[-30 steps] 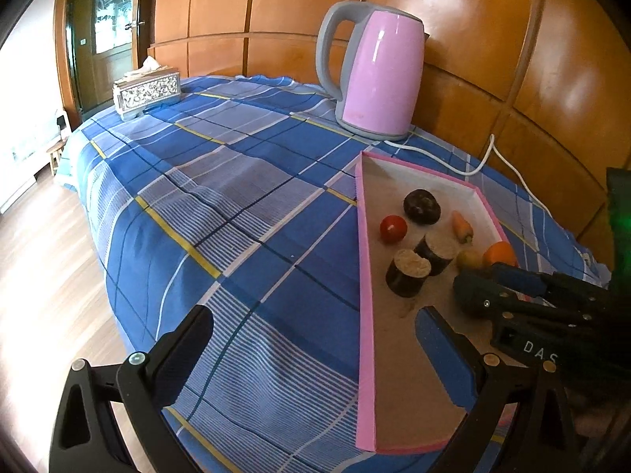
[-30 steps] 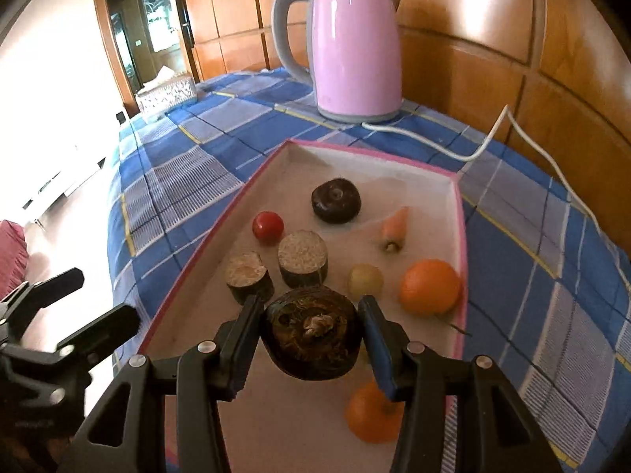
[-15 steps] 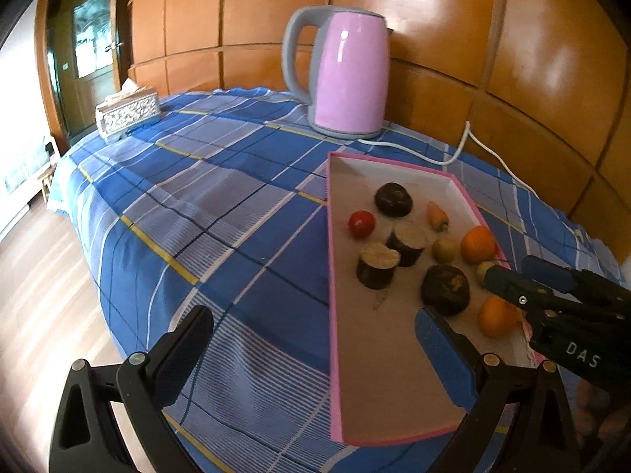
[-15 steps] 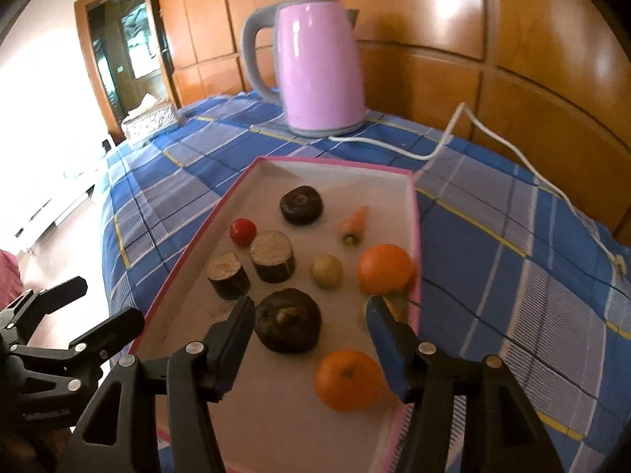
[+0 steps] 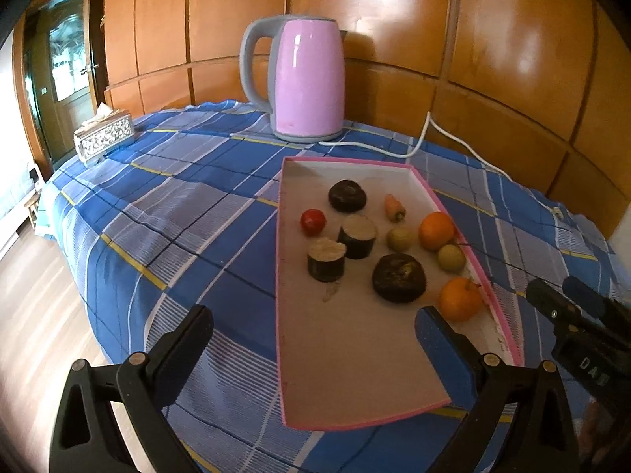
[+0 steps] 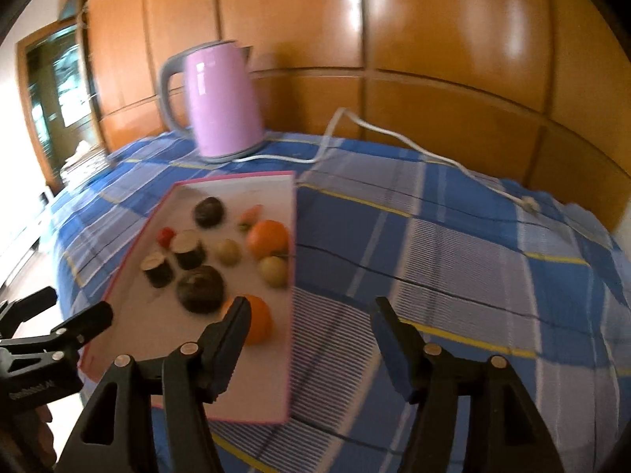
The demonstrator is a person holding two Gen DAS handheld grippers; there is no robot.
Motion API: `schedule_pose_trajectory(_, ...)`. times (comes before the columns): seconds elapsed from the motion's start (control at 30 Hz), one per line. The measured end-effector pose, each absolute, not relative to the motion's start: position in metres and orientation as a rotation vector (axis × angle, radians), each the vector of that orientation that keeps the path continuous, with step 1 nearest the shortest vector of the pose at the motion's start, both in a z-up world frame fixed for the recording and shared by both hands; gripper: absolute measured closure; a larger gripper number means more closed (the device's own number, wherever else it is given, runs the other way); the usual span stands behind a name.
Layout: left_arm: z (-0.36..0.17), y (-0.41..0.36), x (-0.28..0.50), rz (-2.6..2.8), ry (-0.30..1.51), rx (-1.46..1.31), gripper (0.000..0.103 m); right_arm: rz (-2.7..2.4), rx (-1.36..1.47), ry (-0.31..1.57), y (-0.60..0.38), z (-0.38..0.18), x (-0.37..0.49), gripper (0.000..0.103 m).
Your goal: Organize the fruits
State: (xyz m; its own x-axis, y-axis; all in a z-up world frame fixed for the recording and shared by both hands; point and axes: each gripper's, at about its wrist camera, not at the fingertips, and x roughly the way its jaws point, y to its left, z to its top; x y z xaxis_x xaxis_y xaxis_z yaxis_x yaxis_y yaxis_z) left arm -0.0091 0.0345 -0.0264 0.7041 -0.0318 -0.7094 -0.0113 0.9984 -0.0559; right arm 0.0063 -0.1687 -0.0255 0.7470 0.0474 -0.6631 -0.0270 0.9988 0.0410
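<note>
Right gripper point(image 6: 311, 335) is clear of the tray point(image 5: 355, 358) now, jaws opening with nothing between them, only checked cloth point(image 6: 453, 260) under the gap. Left gripper point(image 5: 315, 339) hangs wide open and empty over the tray's near end.

The fruit sits in the tray: one dark round point(image 5: 399, 283) near the middle, another dark round point(image 5: 347, 196) at twelve o'clock from it, two cut logs point(image 5: 341, 246) at ten. Tomato point(image 5: 313, 221) sits at nine of the logs, the carrot point(image 5: 394, 207) up at one o'clock. Two oranges point(image 5: 435, 230) and two pale green fruits point(image 5: 401, 239) line the right rim.

By the look of it, the step is pulling away after a placement, and nothing lies loose on the cloth in either view. To do it well: draw back along the fingers' line, keep the left finger high over the near orange point(image 6: 258, 321) so it doesn't roll, and let the jaws spread fully before any next reach. The kettle point(image 5: 303, 79) and its cord point(image 6: 414, 149) at twelve o'clock stay well out of the path.
</note>
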Motion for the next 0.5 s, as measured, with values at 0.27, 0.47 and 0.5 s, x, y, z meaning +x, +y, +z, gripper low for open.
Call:
schedule_pose_trajectory(0.27,-0.014,0.029,-0.021,-0.033,0.728,-0.062,0.000,-0.062,0.046,0.700,-0.177,-0.026,-0.009,0.038)
schedule_pose_trajectory(0.47,-0.010,0.031,-0.023,-0.031,0.716,-0.079,0.000,-0.064,0.014,0.676,-0.170,-0.023,-0.014,0.038)
schedule_pose_trajectory(0.5,-0.010,0.031,-0.024,-0.031,0.716,-0.078,0.000,-0.062,0.013,0.678,-0.169,-0.023,-0.015,0.038)
